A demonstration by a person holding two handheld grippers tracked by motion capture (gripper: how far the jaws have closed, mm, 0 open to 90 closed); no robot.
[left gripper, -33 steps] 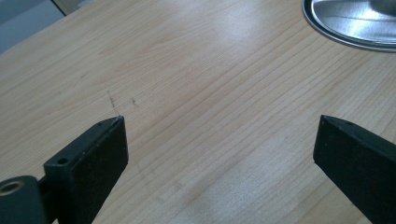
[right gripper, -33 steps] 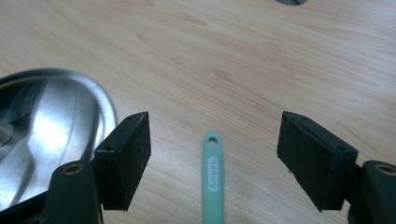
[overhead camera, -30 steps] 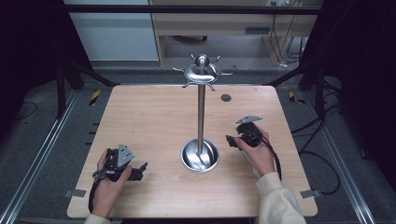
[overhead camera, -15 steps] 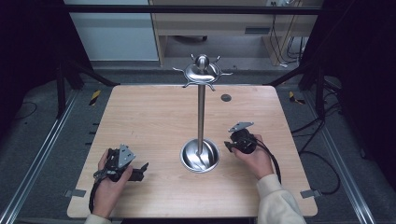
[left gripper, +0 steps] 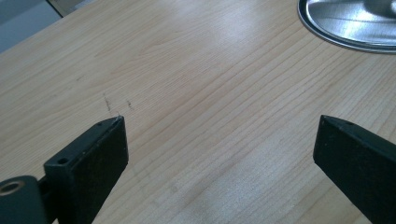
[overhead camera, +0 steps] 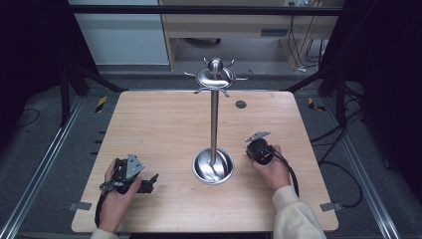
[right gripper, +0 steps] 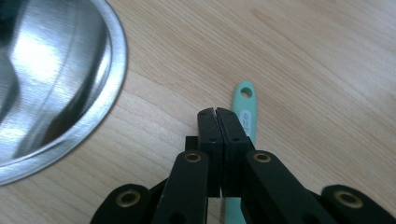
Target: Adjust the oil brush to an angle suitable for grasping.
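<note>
Mint-green handle [right gripper: 244, 112]: flat on the surface, just beside the steel base dish; hanging hole at the far end; near end hidden under the right tool, so kind of utensil unclear.
Right tool [right gripper: 218, 112]: jaws have just been closing, now pressed together with nothing between them; tips above and slightly left of the handle in the right gripper view; contact with the handle not discernible.
Right tool in the high view [overhead camera: 259, 150]: held in the right hand, just right of the base dish.
Steel stand [overhead camera: 214, 124]: upright pole rising from a round base dish [right gripper: 56, 79] at mid-surface, topped by a domed cap with curved hooks.
Left tool [left gripper: 219, 135]: jaws wide apart, nothing between them, low over bare wood; rim of the base dish at upper right of the left gripper view.
Left tool in the high view [overhead camera: 130, 175]: in the left hand at the near left corner, well apart from the stand.
Surface [overhead camera: 159, 129]: pale wood, small dark round spot near the far edge.
</note>
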